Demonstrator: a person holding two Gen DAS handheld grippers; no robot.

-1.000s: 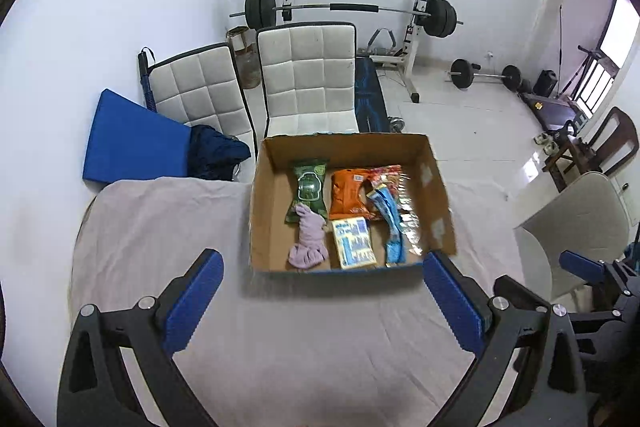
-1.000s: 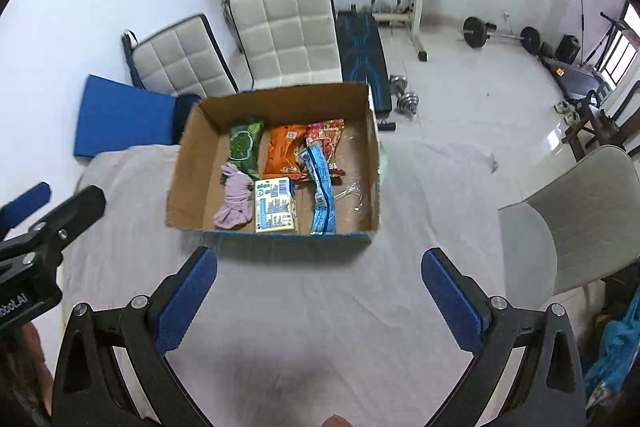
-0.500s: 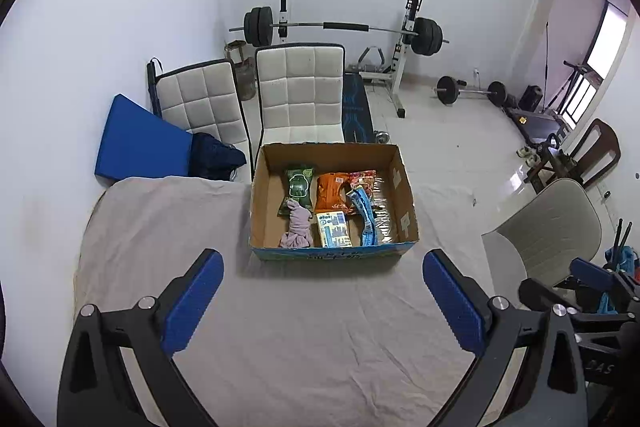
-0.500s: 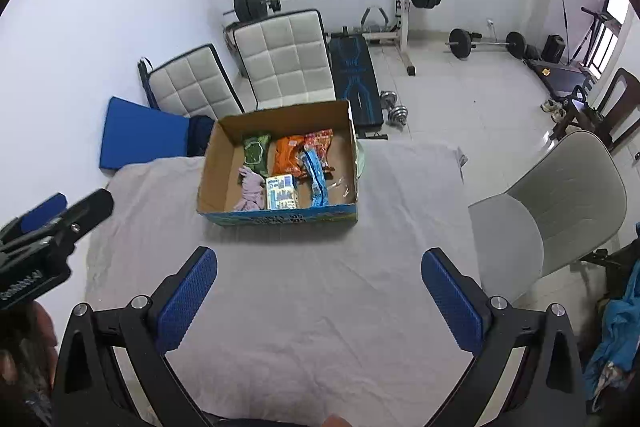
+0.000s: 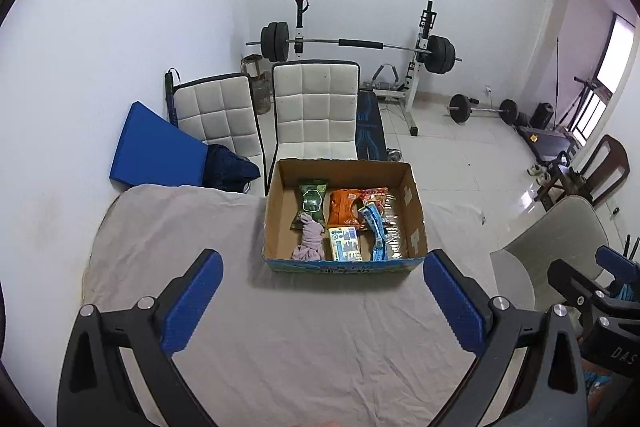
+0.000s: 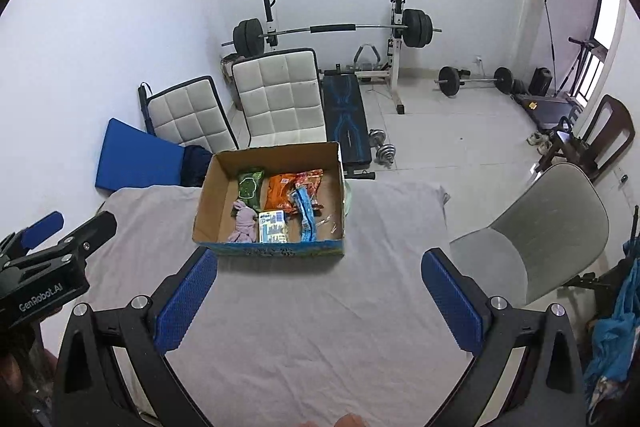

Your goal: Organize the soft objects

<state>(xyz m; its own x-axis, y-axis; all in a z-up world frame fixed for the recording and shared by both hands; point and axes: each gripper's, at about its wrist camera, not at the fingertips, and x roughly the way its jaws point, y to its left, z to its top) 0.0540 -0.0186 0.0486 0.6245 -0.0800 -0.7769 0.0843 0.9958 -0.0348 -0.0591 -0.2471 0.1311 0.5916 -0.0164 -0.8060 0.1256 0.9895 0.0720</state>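
An open cardboard box (image 5: 276,211) (image 6: 208,195) stands on the grey-clothed table (image 5: 304,347) (image 6: 304,327). Inside lie a pink cloth (image 5: 309,241) (image 6: 243,225), a green packet (image 5: 310,201) (image 6: 249,187), an orange packet (image 5: 343,205) (image 6: 277,195), a blue-white pack (image 5: 345,245) (image 6: 273,227), a blue pouch (image 5: 376,231) (image 6: 306,215) and a red packet (image 5: 376,195). My left gripper (image 5: 320,303) and right gripper (image 6: 318,299) are both open and empty, held above the table well short of the box.
Two white padded chairs (image 5: 316,111) and a blue mat (image 5: 154,149) stand behind the table. A grey chair (image 6: 548,239) is at the right. A barbell rack (image 5: 352,45) and weights stand at the far wall.
Both grippers have pulled back and up from the box, so it looks smaller and farther. Both stay open and empty.
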